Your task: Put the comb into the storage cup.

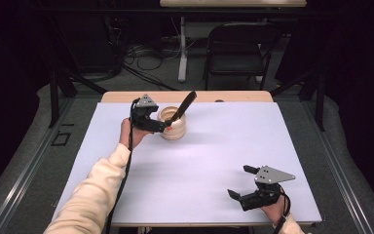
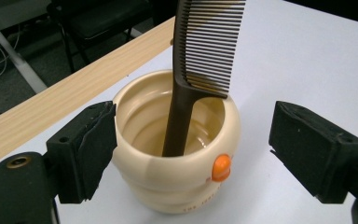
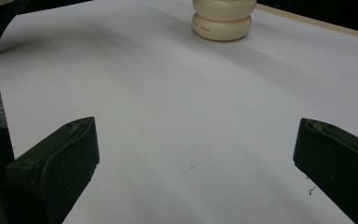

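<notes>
The dark brown plastic comb stands handle-down in the cream ribbed ceramic cup — between the left gripper's spread jaws, whose pads grip nothing. The cup sits near the white table's far edge. The right gripper rests well apart — jaws wide, empty.

Overhead view faces forward; both gripper views (low, close) share the cup.

A lab-like recording room: a table under a white sheet, dark curtains around it, and beyond the table a folding chair, loose floor cables and a desk leg
</notes>
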Demonstrator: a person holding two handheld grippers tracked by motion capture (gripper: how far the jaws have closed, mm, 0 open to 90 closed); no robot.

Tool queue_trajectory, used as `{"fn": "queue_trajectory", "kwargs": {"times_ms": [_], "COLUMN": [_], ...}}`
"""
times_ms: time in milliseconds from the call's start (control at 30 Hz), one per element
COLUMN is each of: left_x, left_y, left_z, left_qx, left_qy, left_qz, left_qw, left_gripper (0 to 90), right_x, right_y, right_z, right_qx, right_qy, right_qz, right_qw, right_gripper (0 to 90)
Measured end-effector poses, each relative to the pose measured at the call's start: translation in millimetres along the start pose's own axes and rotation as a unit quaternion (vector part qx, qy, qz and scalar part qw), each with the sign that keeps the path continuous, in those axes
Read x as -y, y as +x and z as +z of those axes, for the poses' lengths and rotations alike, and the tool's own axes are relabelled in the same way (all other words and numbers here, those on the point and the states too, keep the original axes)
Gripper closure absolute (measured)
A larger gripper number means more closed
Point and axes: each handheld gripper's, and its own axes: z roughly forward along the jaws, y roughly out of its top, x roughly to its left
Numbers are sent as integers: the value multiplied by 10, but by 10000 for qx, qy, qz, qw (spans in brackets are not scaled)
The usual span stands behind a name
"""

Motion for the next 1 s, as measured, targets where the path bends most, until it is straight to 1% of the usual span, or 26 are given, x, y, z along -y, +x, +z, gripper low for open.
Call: {"fn": "queue_trajectory", "kwargs": {"times_ms": [33,100,267,333,400,467,700,767,867,1000], "left_x": [7,20,50,52,56,66,124,142,168,218], "left_y": [-11,-27,-80,-103,-134,-152,-203,-219,-253,-304], "left_z": [-15,-46,-115,-145,-179,-203,-306,-347,-414,-465], "left_qx": [-1,-16,-45,-91,-190,-216,-234,-206,-226,-211], "left_qy": [32,79,150,187,247,271,391,403,348,370], "left_qz": [-15,53,98,119,190,218,206,194,189,217], "left_qw": [10000,10000,9998,9997,9993,9992,9988,9988,9990,9989], "left_gripper": [124,101,65,55,48,40,2,1,1,1], "right_x": [1,0,-4,-6,-9,-11,-14,-16,-17,-18], "right_y": [-1,-1,4,5,12,10,16,21,21,21], "right_z": [0,-1,-2,2,3,2,1,-2,4,7], "right_qx": [-1,0,0,-1,-6,-13,-12,-5,-13,-16], "right_qy": [-2,-3,-10,-14,-15,-20,-27,-30,-26,-9], "right_qz": [7,10,-2,-7,10,5,-11,-11,-19,-26], "right_qw": [10000,10000,10000,10000,10000,10000,10000,10000,10000,10000], "right_gripper": [0,0,0,0,0,0,0,0,0,0]}}
